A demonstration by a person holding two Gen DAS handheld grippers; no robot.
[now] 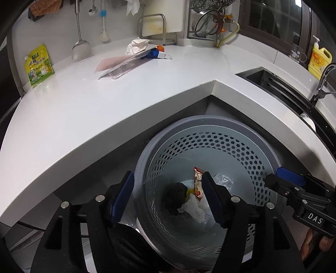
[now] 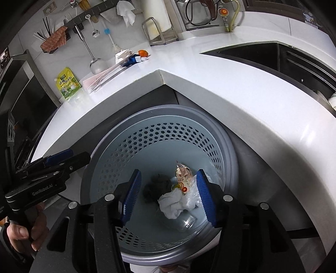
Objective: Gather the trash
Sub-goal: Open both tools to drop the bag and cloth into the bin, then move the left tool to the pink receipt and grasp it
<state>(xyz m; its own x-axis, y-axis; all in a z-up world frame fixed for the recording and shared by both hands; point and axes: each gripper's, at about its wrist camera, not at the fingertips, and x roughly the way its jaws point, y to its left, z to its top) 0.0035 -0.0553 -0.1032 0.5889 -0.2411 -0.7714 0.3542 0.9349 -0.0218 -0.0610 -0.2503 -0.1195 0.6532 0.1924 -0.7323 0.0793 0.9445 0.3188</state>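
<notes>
A grey perforated trash bin (image 1: 210,145) (image 2: 159,136) stands below the corner of the white counter. Inside lie a crumpled white tissue (image 1: 195,208) (image 2: 171,203), a snack wrapper (image 1: 197,180) (image 2: 182,174), a dark wad (image 1: 175,196) (image 2: 156,185) and clear plastic (image 1: 223,180). My left gripper (image 1: 168,197) is open and empty over the bin's left rim. My right gripper (image 2: 168,195) is open and empty above the bin's inside; it also shows in the left wrist view (image 1: 292,180). More trash lies on the counter: a crumpled paper (image 1: 136,45) (image 2: 122,55), a clear plastic tray (image 1: 124,66) (image 2: 105,78), a blue-and-white pack (image 1: 155,53) (image 2: 134,59).
A green-yellow pouch (image 1: 38,65) (image 2: 68,83) leans on the wall at the counter's left. A sink (image 1: 277,84) (image 2: 273,56) lies to the right, with a yellow soap bottle (image 1: 319,61). A ladle (image 1: 80,48), cutting board rack (image 1: 157,23) and pot rack (image 1: 210,19) line the back wall.
</notes>
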